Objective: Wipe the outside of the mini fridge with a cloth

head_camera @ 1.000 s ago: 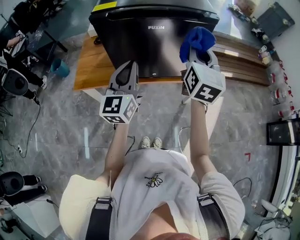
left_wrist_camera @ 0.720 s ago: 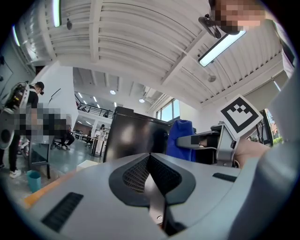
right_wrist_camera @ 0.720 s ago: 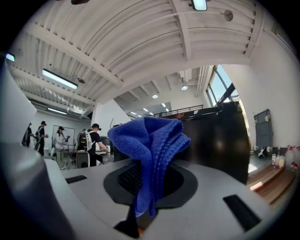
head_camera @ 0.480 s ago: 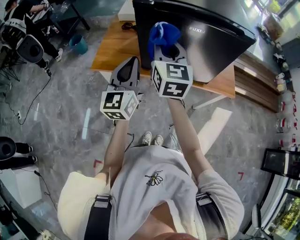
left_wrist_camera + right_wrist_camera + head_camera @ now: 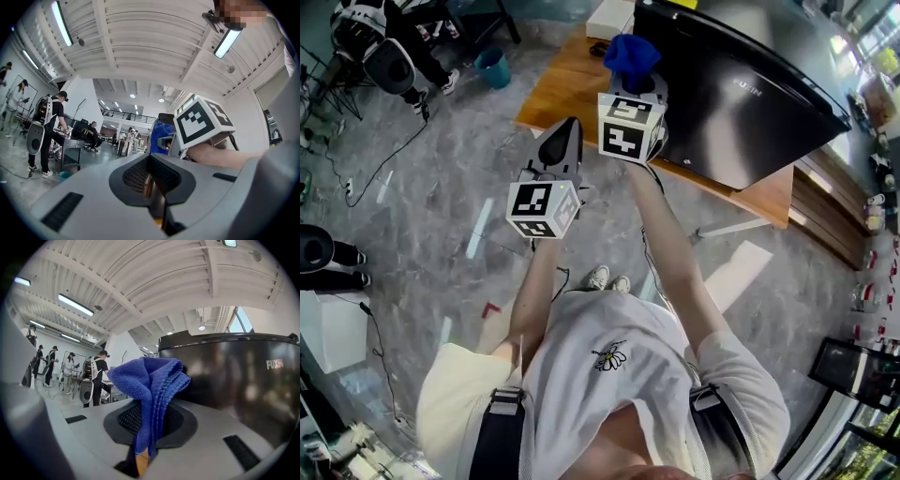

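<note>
My right claw (image 5: 144, 430) pinches just a fold of the bunched blue cloth (image 5: 151, 380), left claw (image 5: 153, 187) closed empty; hard rubbing on the glossy black mini fridge (image 5: 234, 380) could tug it loose.

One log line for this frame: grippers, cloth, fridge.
left gripper: shut, empty | right gripper: shut on blue cloth | mini fridge: cloth beside it, contact unclear
</note>
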